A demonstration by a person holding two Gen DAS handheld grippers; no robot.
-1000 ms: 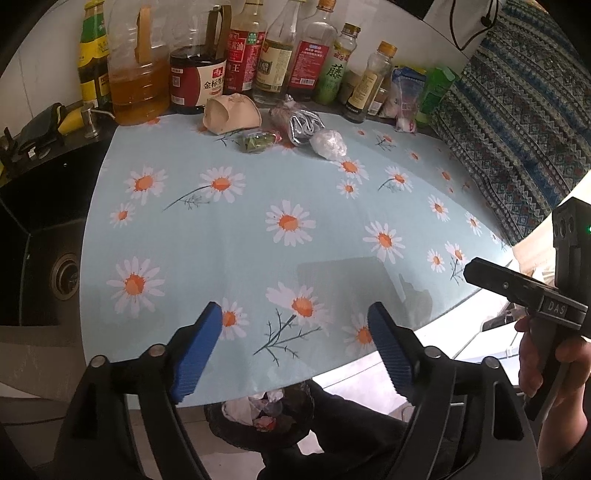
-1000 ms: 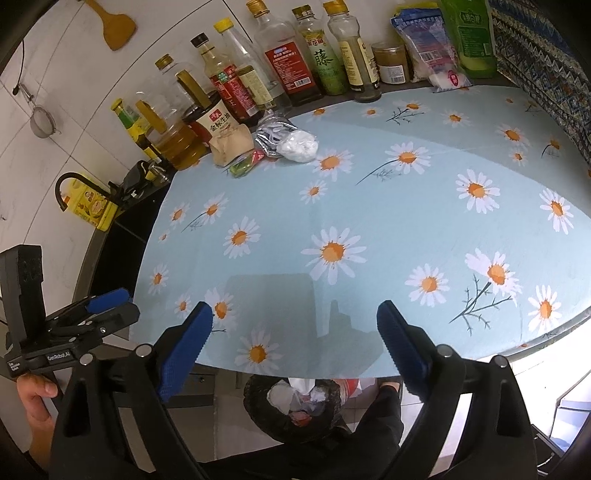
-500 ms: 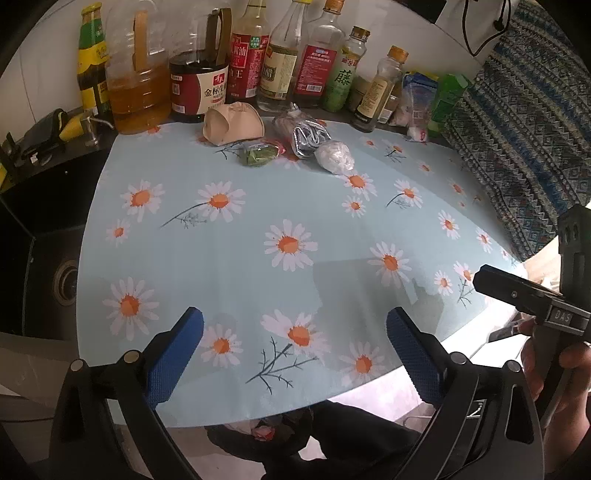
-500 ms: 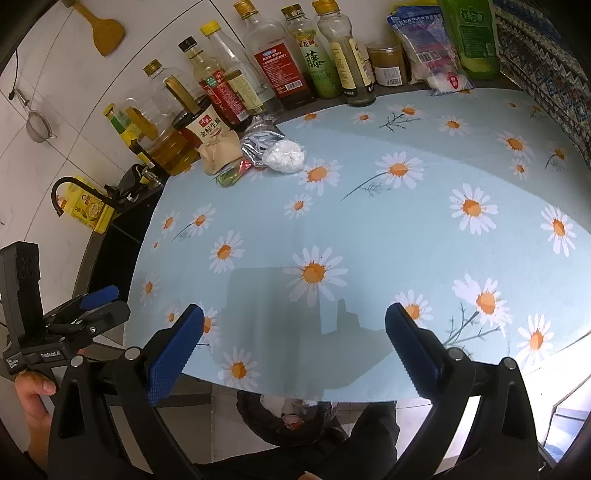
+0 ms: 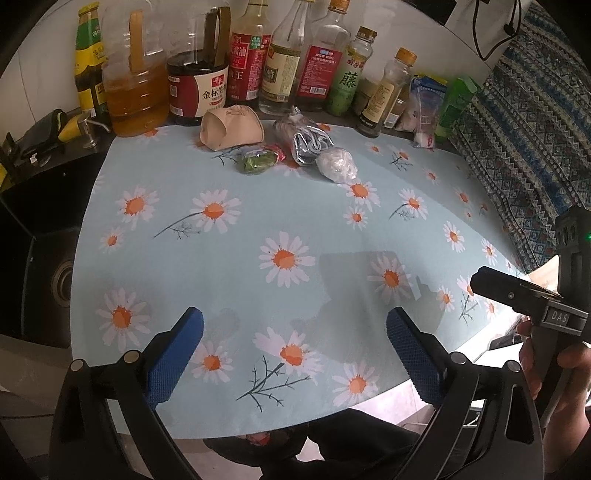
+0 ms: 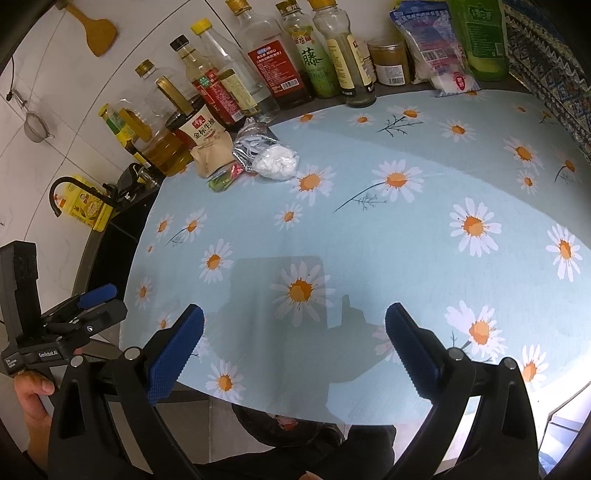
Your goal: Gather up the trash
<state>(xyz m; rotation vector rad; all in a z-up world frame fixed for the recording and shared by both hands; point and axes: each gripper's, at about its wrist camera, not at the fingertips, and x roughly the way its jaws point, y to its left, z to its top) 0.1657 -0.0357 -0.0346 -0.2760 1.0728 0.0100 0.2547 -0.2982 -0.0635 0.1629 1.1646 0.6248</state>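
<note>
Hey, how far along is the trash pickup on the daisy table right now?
Some trash already sits in the bin under the table edge. Nothing is in hand: the left gripper and right gripper are open. Left: the tan cup, green wrapper, silver pouch and white wad.

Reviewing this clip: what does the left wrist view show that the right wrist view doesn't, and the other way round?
Only the left wrist view shows the sink drain off the table's left edge and the right gripper seen from the side. Only the right wrist view shows the wooden spatula and strainer hanging on the wall, the black faucet, and the left gripper. Both show the daisy tablecloth, the bottle row, the white wad, silver wrapper, tan wrapper and green packet.
</note>
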